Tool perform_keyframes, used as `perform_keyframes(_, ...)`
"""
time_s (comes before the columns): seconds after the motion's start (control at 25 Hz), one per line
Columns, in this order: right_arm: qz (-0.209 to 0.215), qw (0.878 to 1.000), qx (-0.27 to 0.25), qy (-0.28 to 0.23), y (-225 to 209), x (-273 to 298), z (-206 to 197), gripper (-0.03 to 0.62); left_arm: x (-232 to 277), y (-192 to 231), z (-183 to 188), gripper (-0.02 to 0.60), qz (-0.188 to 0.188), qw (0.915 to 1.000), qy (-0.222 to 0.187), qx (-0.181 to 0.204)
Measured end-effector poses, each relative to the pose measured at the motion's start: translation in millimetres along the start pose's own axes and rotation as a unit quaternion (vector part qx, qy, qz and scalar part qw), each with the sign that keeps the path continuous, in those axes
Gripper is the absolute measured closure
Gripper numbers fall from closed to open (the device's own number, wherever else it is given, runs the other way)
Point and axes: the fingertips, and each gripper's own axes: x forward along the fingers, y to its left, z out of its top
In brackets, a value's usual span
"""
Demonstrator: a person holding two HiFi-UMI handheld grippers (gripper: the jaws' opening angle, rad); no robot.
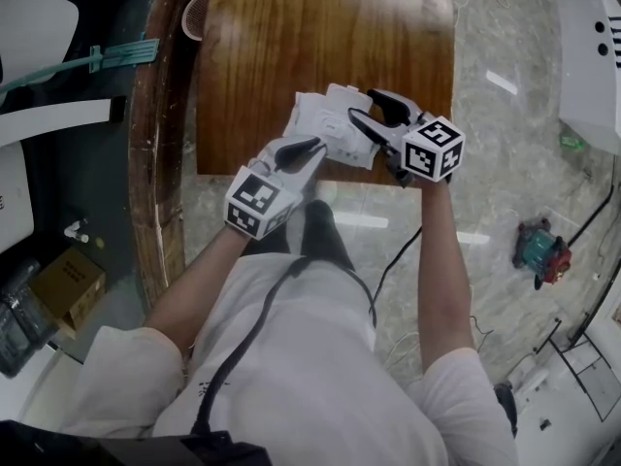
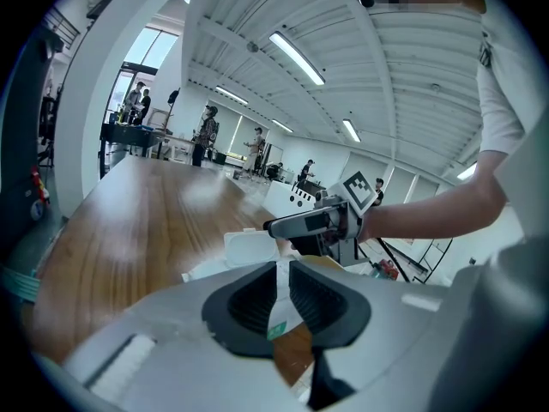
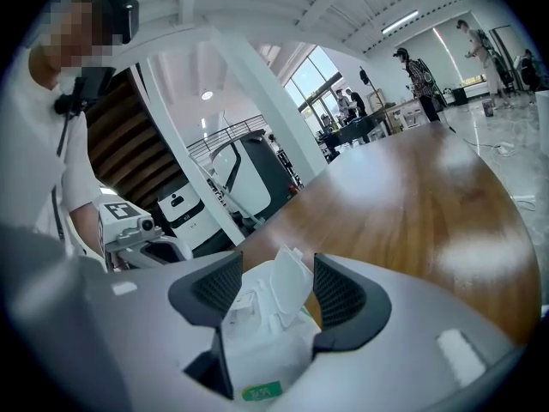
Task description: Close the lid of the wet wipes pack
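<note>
The white wet wipes pack (image 1: 330, 124) is held over the near edge of the wooden table (image 1: 291, 37). My left gripper (image 1: 303, 149) comes from the lower left and is shut on the pack's thin end seam (image 2: 278, 303). My right gripper (image 1: 365, 105) is on the pack's right side, and its jaws stand apart around the pack body (image 3: 257, 350). The pack's lid (image 3: 288, 283) stands raised between those jaws. The left gripper view shows the lid (image 2: 250, 245) as a white flap in front of the right gripper (image 2: 313, 221).
The table's near edge (image 1: 291, 175) runs just under the pack, with marble floor below. A red tool (image 1: 539, 250) and cables lie on the floor at right. A cardboard box (image 1: 66, 284) sits at the lower left. Several people stand far off in the hall.
</note>
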Motion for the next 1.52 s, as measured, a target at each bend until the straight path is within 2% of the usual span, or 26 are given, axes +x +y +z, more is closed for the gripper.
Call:
perform_keyframes(0.72,0.038,0.999,-0.026,0.009,49.4,-12.6,-4.6,0.358,-27.7,-3.1,8.0,0.528,0.018,0.9995,-0.022,0.01)
perform_keyframes(1.52,0.045,0.993,-0.071,0.089,89.0,0.3,-36.1,0.358,-59.9,-13.0,4.6,0.531,0.018,0.9991,-0.033,0.019)
